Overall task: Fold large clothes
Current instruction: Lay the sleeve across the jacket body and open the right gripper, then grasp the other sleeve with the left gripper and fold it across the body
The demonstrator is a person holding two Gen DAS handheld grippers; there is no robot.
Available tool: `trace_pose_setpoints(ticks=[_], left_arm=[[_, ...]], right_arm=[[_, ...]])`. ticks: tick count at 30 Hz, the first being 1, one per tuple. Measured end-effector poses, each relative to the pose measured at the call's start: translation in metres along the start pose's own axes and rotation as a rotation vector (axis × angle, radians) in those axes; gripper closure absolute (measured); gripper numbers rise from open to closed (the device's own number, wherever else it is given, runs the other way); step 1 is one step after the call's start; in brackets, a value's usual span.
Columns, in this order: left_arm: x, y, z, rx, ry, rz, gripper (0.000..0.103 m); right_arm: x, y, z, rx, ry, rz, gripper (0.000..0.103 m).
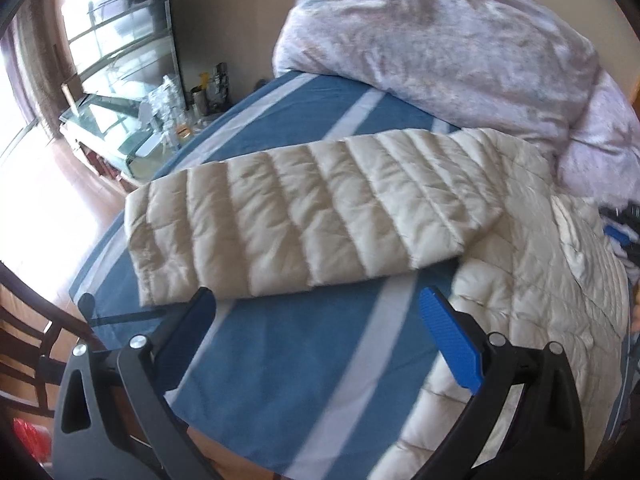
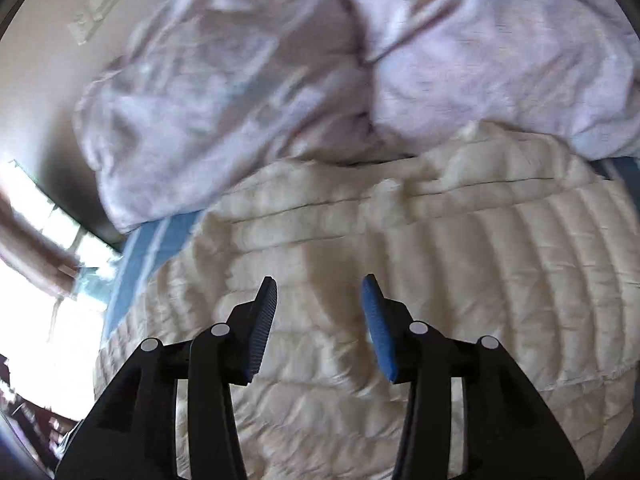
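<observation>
We see a cream quilted puffer jacket (image 1: 532, 280) spread on a bed covered by a blue sheet with pale stripes (image 1: 280, 360). One sleeve (image 1: 296, 216) lies stretched flat across the sheet, reaching leftward from the jacket's body, its cuff end near the bed's left edge. Behind the jacket a crumpled lilac duvet (image 1: 440, 44) is heaped against the wall.

Our left gripper (image 1: 320, 300) hangs over the bare sheet with its jaws spread wide and nothing between them; the left fingertip sits just at the sleeve's near edge (whether it touches, we cannot tell).

In the right wrist view, the right gripper (image 2: 319, 292) hovers over the jacket's body (image 2: 400, 260), jaws partly apart, gripping nothing. The picture is blurred there. The duvet (image 2: 280, 60) fills the upper part of that view.
</observation>
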State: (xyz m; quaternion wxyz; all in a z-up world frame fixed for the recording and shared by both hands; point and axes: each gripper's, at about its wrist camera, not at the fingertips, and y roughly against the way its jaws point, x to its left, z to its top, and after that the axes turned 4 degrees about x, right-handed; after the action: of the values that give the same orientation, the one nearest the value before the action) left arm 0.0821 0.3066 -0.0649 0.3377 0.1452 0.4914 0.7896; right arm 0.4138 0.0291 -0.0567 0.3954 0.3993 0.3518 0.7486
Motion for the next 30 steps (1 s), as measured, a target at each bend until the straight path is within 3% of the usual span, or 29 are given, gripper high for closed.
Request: trace_pose_setpoints(ticks=[5, 9, 13, 17, 22, 30], left_arm=[[0.028, -0.007, 0.011, 0.004, 0.059, 0.028, 0.002], [0.060, -0.013, 0.017, 0.015, 0.133, 0.002, 0.002], [0.098, -0.024, 0.022, 0.052, 0.238, -0.015, 0.002], [0.138, -0.034, 0.026, 0.070, 0.355, -0.059, 0.002], [0.163, -0.039, 0.029, 0.065, 0.418, -0.065, 0.002], [0.174, -0.061, 0.030, 0.124, 0.513, -0.116, 0.033]], right_arm=[[-0.001, -0.040, -0.011, 0.083, 0.021, -0.135, 0.057], [0.001, -0.068, -0.025, 0.136, 0.055, -0.203, 0.056], [0.015, -0.079, -0.038, 0.124, 0.158, -0.288, 0.054], [0.014, -0.079, -0.037, 0.134, 0.150, -0.273, 0.054], [0.011, -0.077, -0.035, 0.142, 0.158, -0.252, 0.052], [0.010, -0.077, -0.035, 0.149, 0.156, -0.246, 0.052]])
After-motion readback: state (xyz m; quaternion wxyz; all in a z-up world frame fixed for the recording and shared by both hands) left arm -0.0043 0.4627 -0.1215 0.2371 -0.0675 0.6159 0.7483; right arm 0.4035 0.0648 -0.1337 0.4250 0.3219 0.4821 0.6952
